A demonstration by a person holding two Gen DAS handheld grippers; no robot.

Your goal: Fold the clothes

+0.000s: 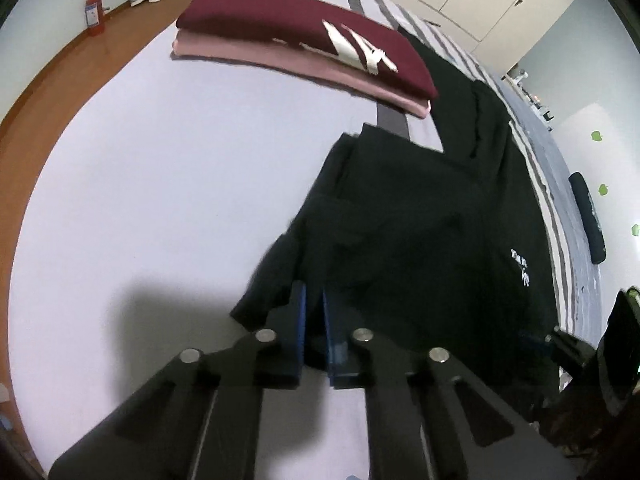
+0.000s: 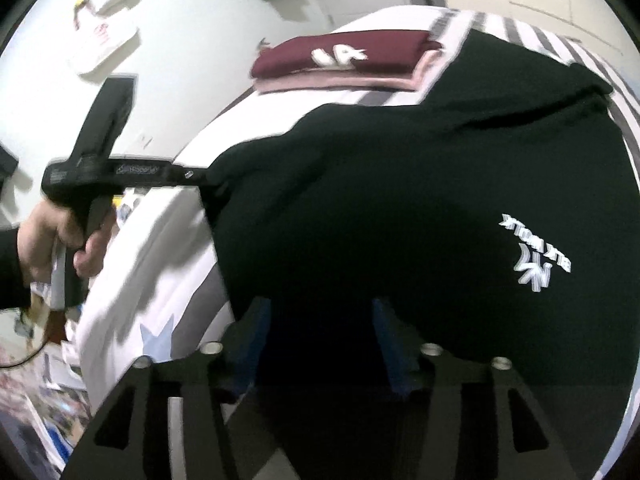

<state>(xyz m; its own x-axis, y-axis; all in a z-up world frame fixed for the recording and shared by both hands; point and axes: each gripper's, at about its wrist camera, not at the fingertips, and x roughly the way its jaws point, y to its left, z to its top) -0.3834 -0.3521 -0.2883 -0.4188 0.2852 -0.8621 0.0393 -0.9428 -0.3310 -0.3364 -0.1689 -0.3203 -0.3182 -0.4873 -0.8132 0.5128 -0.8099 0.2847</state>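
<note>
Two grippers work a black garment (image 1: 420, 240) on the bed (image 1: 160, 200): left gripper (image 1: 314, 300) pinches its blurred edge, right gripper (image 2: 320, 312) stands half-open, fabric hiding its fingertips.

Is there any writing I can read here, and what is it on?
Maroon folded garment: large white letters, upside down and partly hidden, not readable.
Black garment: white logo print, upside down and blurred, not readable.
Fire extinguisher: label too small.
White wall sign: red mark, blurred.

Black tee (image 1: 420, 232) w/ white print; maroon (image 1: 304, 28) over prob. pink (image 1: 280, 60); grey-striped sheet (image 1: 160, 160).
</note>
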